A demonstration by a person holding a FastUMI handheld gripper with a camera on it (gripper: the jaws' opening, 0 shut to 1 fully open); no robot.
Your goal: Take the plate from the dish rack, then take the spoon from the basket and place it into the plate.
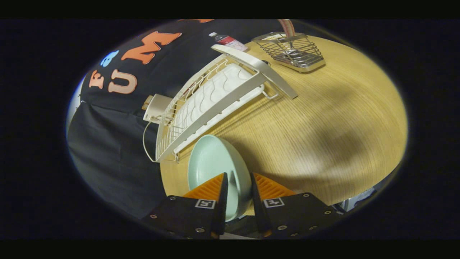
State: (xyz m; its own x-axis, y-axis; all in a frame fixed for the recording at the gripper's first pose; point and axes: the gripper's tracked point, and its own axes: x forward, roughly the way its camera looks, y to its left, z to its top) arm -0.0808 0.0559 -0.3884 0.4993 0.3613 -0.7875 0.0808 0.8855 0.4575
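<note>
1. The gripper (237, 178) is rolled over to one side, so the wooden table (323, 118) tilts steeply across the gripper view.
2. Its two fingers stand narrow, closed on the rim of the pale green plate (212, 163); one finger lies against the plate's hollow face and the other against its underside, so both press on it.
3. The plate stands on edge between the fingers and reaches out from them toward 11 o'clock, its hollow face turned toward the booth's dark wall.
4. The white dish rack (212, 104) lies just beyond the plate, at about 11 o'clock from the fingertips; its nearest corner sits just beside the plate's far rim, and whether the two touch cannot be told.
5. The wire basket (291, 50) sits well apart at about 1 o'clock from the fingers, past the far end of the rack, with a striped handle (286, 27) standing up out of it; the spoon itself cannot be made out.
6. A bottle (228, 40) lies behind the rack near the wall, at about 12 o'clock.
7. A small white box (156, 108) with a cord sits at the rack's wall-side end.
</note>
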